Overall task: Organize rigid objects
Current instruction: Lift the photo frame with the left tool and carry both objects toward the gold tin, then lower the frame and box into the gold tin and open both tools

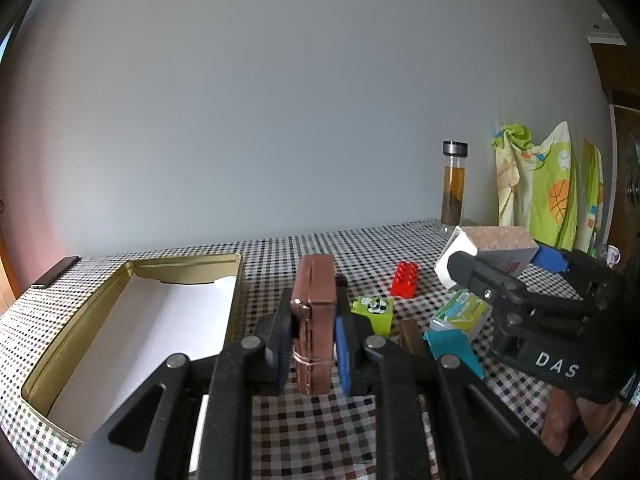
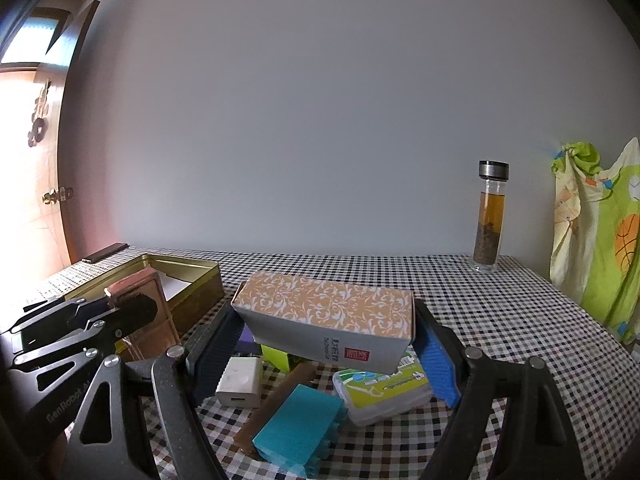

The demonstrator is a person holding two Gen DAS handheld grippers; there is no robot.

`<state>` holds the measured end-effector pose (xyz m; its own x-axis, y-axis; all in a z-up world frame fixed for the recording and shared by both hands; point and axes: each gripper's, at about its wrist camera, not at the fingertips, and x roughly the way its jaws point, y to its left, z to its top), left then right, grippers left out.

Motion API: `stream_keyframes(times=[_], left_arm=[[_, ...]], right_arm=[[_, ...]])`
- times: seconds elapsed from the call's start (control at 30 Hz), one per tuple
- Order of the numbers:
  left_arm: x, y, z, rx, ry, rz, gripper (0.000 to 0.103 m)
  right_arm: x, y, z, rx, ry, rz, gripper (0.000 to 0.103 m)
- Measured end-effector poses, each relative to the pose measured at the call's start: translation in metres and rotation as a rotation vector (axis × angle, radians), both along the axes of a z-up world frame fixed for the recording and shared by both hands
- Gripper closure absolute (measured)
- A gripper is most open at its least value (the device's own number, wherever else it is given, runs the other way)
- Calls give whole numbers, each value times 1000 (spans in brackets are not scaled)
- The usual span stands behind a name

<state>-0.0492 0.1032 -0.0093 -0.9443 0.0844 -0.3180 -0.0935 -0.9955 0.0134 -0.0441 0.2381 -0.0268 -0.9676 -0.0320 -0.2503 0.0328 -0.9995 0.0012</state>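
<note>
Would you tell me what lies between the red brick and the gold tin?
The left gripper, shut on the brown case, shown in the left wrist view.

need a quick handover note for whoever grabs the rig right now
Left claw: shut on the brown case, held upright beside the gold tin.
Right claw: shut on the patterned box, lifted over the loose items.
Done: nothing in the tin yet except a white liner.
Left on the checked cloth: red brick, green block, teal block, floss box, white charger.
</note>
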Motion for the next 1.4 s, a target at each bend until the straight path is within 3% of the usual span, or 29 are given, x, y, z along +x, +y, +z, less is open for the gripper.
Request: stream_keyframes(times=[0.47, 1.4], left_arm=[[8, -5, 4, -9, 48, 24, 86], [10, -59, 3, 32, 40, 124, 86]], right_arm=[[6, -16, 0, 8, 32, 60, 19], [-2, -65, -3, 10, -8, 139, 19]])
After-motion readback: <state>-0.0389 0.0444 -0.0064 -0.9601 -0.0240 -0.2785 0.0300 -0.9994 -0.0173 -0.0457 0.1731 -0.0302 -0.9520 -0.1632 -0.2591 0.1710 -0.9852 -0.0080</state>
